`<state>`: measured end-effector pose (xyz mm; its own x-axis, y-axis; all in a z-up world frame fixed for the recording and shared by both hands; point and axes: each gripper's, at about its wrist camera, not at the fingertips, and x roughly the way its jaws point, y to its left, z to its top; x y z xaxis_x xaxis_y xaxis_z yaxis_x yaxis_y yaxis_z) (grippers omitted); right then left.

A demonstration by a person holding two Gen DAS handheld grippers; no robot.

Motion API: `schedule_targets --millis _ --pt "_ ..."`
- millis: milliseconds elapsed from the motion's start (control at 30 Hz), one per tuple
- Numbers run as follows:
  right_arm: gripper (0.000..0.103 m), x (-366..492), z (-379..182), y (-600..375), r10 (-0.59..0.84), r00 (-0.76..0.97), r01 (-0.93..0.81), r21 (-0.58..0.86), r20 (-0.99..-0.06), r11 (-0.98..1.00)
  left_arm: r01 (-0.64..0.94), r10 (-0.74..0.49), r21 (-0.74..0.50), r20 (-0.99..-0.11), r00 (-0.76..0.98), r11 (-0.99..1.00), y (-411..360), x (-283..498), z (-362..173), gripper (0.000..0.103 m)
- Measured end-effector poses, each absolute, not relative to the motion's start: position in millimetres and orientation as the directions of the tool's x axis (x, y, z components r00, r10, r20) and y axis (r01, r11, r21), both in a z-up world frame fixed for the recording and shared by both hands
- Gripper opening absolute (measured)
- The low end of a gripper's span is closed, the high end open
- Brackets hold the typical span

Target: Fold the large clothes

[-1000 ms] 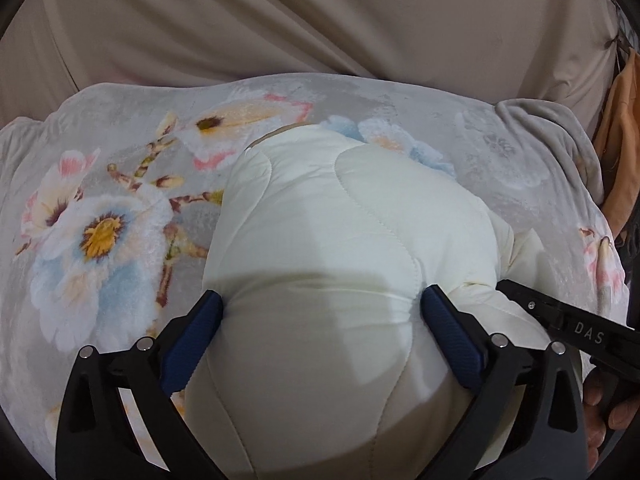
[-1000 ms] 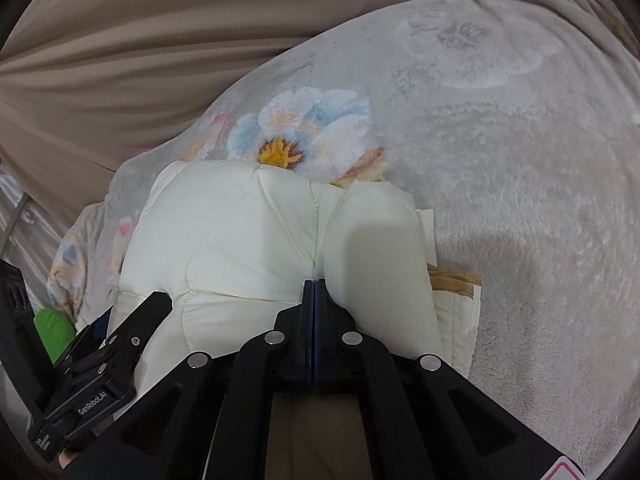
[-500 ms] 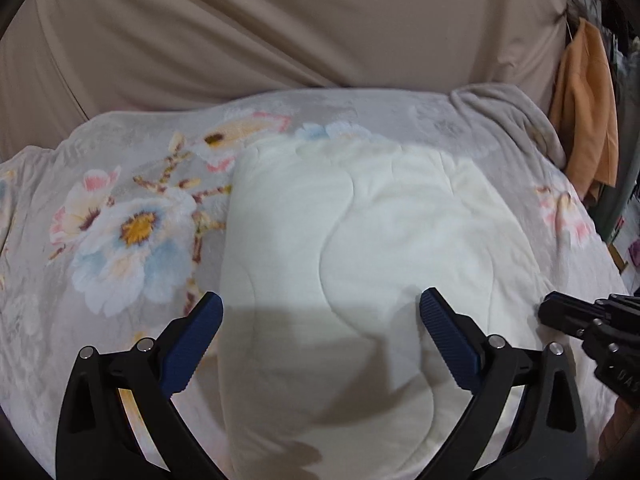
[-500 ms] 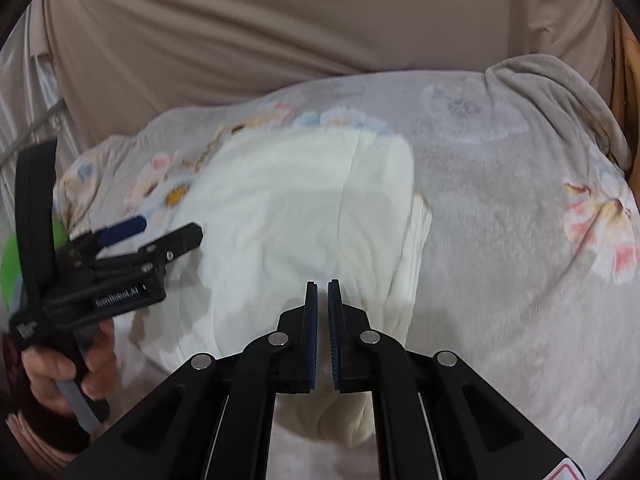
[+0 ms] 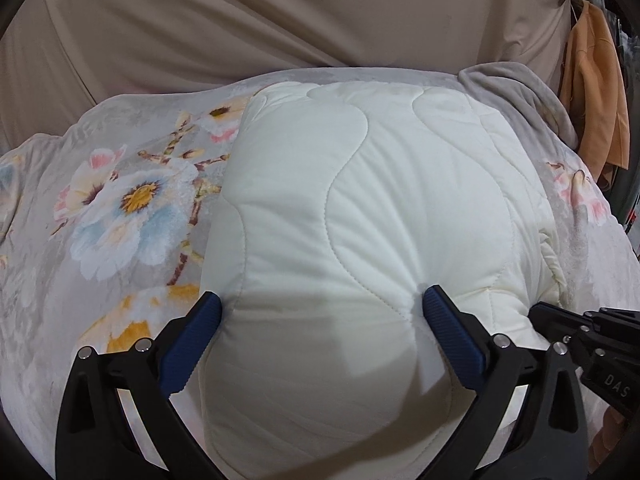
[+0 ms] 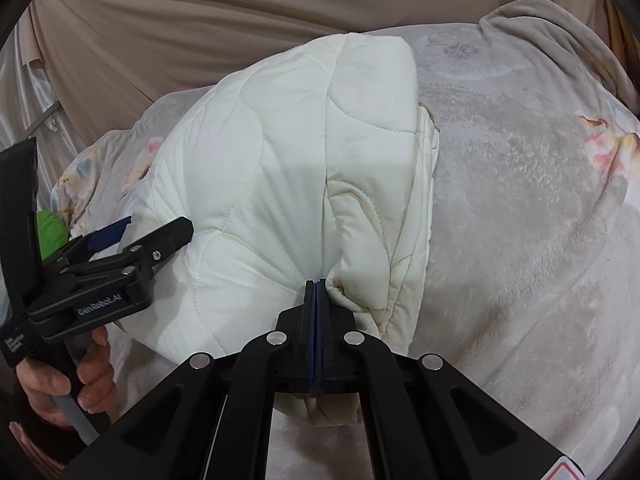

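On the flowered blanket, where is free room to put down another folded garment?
Free: the blanket right of the cream jacket, up to its bunched far corner. Narrower strip left of it, over the big flower. Crowded: near edge, at both grippers.

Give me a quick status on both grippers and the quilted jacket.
Right gripper shut on the cream quilted jacket, pinching its near edge. Left gripper jaws wide, straddling the jacket. Jacket bunched on the floral blanket. Nothing in the way.
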<state>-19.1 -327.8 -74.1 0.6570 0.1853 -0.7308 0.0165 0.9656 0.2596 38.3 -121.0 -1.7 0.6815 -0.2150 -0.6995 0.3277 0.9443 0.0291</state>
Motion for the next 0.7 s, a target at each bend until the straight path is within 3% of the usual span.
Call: schedule_targets --millis 233,333,467,633,700 --pt "0.0 -51.9 -55.5 -323.4 0.176 0.694 0.02 0.263 -0.698 0.964 0.351 -0.272 -0.029 -0.692 0.669 0.936 -104.5 16.6 12.3 0.098" --pt "0.002 -64.2 -55.6 -332.5 0.214 0.719 0.023 0.331 -0.661 0.943 0.37 -0.314 -0.071 -0.686 0.656 0.927 -91.0 4.4 13.2 0.098" --pt "0.018 -74.1 -49.1 -343.3 0.276 0.744 0.007 0.42 -0.609 0.907 0.385 -0.317 -0.06 -0.691 0.65 0.921 -69.2 -12.4 10.5 0.098" --pt "0.025 -80.1 -49.1 -339.0 0.263 0.764 0.022 0.431 -0.59 0.902 0.381 -0.27 -0.017 -0.737 0.62 0.924 -46.8 -26.0 -12.7 0.098" --pt "0.035 -81.2 -50.1 -340.9 0.268 0.773 0.024 0.448 -0.576 0.894 0.361 -0.24 -0.007 -0.758 0.606 0.933 -38.3 -23.8 -24.9 0.098"
